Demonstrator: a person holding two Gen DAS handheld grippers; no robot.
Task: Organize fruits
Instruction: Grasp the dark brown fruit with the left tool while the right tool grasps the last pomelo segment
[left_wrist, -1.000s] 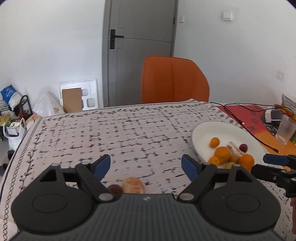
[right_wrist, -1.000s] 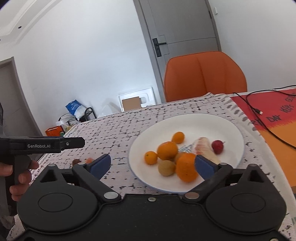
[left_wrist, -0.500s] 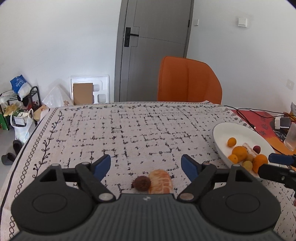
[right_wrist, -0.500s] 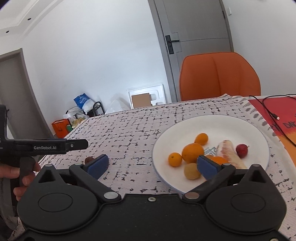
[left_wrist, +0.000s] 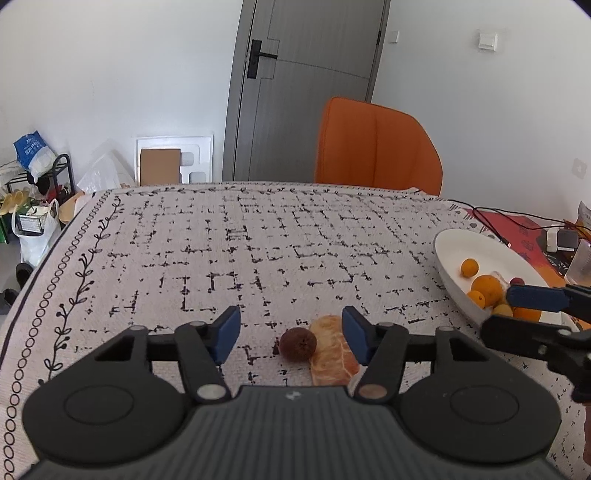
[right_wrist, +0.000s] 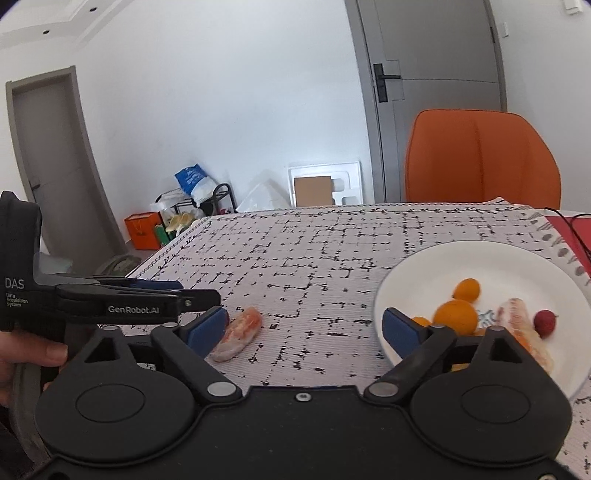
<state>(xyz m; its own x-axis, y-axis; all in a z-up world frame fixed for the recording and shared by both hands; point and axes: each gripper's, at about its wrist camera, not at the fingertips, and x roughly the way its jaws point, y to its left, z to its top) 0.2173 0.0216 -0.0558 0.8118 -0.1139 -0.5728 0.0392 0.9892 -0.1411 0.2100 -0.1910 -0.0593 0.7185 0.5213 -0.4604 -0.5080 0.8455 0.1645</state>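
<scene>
Change: the left gripper (left_wrist: 290, 334) has moved forward, so the brown fruit (left_wrist: 297, 344) and peeled citrus piece (left_wrist: 333, 350) now lie between its fingers
Left gripper: wide open, holding nothing
Right gripper (right_wrist: 304, 328): wide open, empty
Plate (right_wrist: 491, 266): ahead-right of the right gripper, holding oranges (right_wrist: 455, 316)
</scene>
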